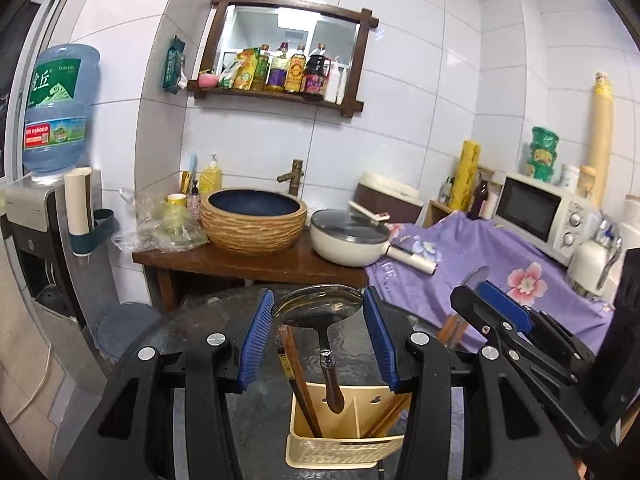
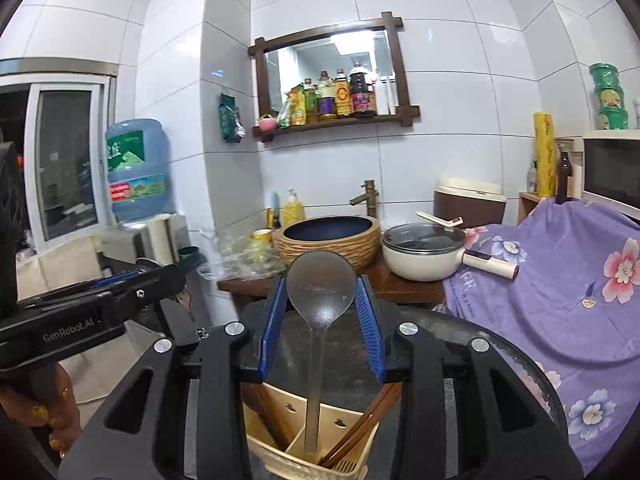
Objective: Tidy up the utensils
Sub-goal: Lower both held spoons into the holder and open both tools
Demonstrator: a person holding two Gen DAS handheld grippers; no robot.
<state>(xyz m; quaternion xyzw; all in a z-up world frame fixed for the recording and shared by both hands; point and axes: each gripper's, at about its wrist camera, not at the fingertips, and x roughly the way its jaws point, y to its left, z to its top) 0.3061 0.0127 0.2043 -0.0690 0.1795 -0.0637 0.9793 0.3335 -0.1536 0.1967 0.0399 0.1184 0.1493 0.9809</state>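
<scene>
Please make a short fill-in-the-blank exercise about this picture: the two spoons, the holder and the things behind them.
1. Each claw grips one ____ by its bowl: the left claw and the right claw.
2. The handles hang over a cream utensil holder that also holds wooden ____.
3. The pan with a glass lid stands on the wooden counter beside the round ____.
4. The cloth with flowers is ____ in colour.

Missing words: spoon; chopsticks; basin; purple

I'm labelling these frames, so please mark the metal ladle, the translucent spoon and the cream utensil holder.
metal ladle (image 1: 318,306), left wrist view, on its bowl.
translucent spoon (image 2: 320,288), right wrist view, on its bowl.
cream utensil holder (image 1: 344,450), left wrist view, on its front wall.
</scene>
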